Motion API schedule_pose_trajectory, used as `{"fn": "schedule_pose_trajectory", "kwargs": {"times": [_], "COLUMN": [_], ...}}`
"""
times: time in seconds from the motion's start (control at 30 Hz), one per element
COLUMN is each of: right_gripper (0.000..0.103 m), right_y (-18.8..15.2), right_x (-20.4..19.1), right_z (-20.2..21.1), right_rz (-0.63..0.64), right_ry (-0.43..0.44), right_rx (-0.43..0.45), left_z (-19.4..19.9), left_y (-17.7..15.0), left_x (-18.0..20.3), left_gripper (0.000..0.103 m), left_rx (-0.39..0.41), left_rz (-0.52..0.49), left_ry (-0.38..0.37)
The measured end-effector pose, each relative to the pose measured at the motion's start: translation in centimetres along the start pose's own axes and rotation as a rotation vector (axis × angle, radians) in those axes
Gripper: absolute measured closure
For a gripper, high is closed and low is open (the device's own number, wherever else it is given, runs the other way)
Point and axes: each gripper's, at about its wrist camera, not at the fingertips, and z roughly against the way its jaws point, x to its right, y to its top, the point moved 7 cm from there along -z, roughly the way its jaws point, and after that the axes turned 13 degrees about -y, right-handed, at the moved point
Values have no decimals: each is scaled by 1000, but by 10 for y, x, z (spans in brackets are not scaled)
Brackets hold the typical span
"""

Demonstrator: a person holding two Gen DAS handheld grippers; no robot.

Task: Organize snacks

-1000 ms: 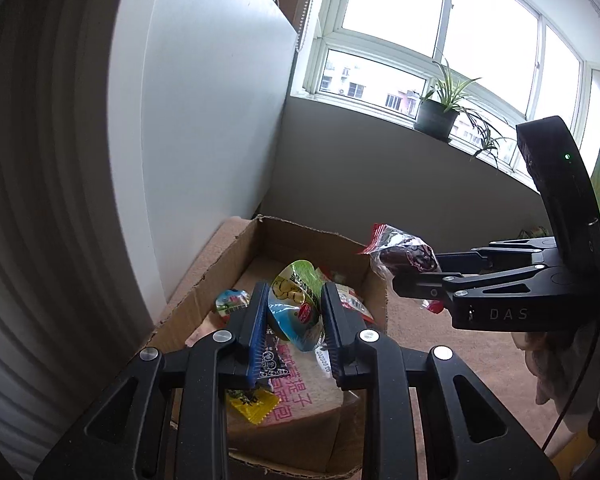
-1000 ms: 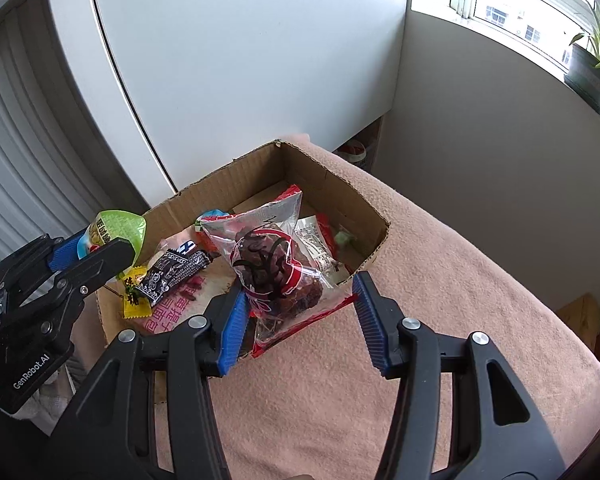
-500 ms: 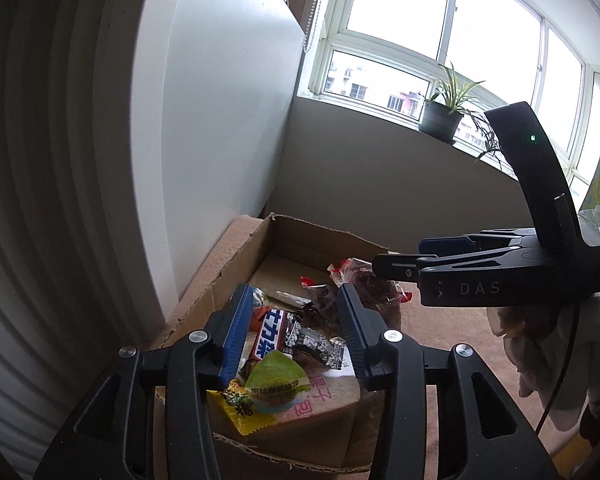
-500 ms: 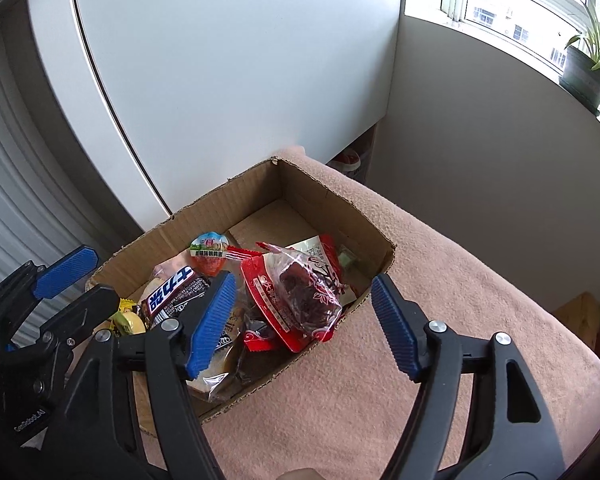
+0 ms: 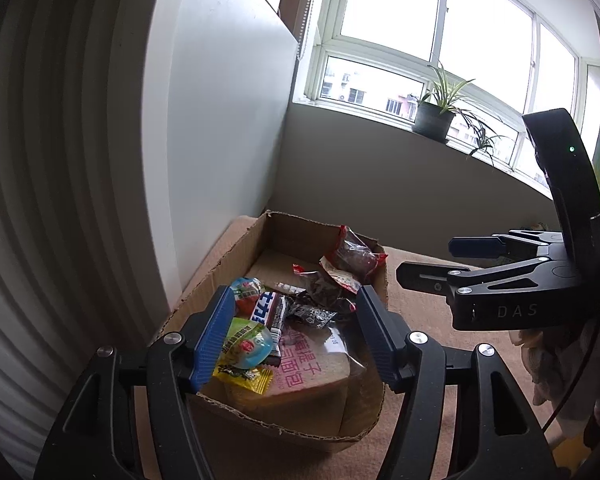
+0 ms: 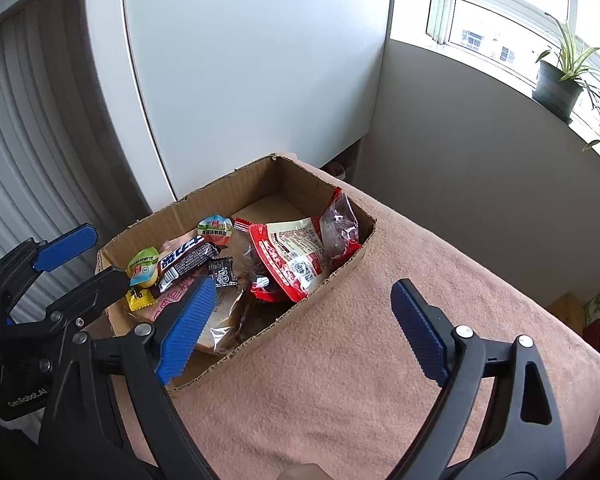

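Note:
A cardboard box stands on a pink blanket and holds several snacks. A green jelly cup lies at its near-left end beside a dark chocolate bar and a yellow sachet. A red packet of dried fruit lies at the far end on a bread bag. My left gripper is open and empty above the box's near end. My right gripper is open and empty over the box's right wall.
The pink blanket stretches to the right of the box. A white cabinet panel stands just behind the box. A potted plant sits on the window sill, far back.
Both grippers let go of their snacks: the green jelly cup and the red packet dropped into the box. Both grippers opened wider and drew back a little.

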Motion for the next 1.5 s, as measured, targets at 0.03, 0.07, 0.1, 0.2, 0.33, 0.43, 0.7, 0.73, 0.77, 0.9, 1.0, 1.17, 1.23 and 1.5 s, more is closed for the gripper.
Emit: {"fn": "schedule_pose_trajectory", "kwargs": {"times": [0.03, 0.07, 0.1, 0.2, 0.33, 0.43, 0.7, 0.73, 0.77, 0.9, 1.0, 1.17, 1.23, 1.5], "right_gripper": [9, 9, 9, 8, 8, 8, 2, 2, 2, 0, 0, 0, 0, 0], "right_y": [-4, -8, -11, -22, -33, -39, -52, -52, -52, -59, -65, -69, -70, -71], "right_x": [0, 1, 3, 15, 28, 34, 40, 41, 43, 52, 58, 63, 64, 61], "right_z": [3, 6, 8, 16, 23, 31, 40, 41, 41, 37, 31, 30, 31, 31], "right_rz": [-1, -6, -15, -71, -127, -162, -166, -165, -166, -189, -217, -234, -238, -232], "right_ry": [-4, -12, -18, -13, -25, -27, -57, -62, -67, -73, -69, -59, -60, -69], "right_rx": [7, 13, 23, 46, 80, 123, 194, 199, 202, 193, 177, 170, 173, 172], "left_z": [2, 3, 5, 12, 18, 21, 18, 18, 17, 15, 16, 15, 14, 14], "left_y": [-2, -4, -6, -10, -17, -19, -22, -23, -24, -25, -25, -26, -27, -29], "left_x": [1, 1, 2, 4, 8, 11, 25, 25, 27, 30, 30, 30, 30, 31], "left_gripper": [38, 37, 36, 32, 26, 26, 26, 26, 26, 26, 26, 25, 25, 25], "left_rx": [0, 1, 3, 10, 17, 15, 12, 13, 12, 7, 11, 8, 4, 2], "left_rz": [-1, -2, -2, -8, -22, -18, -55, -58, -61, -78, -79, -71, -71, -65], "left_ry": [7, 12, 16, 36, 76, 79, 111, 117, 120, 138, 146, 152, 156, 152]}}
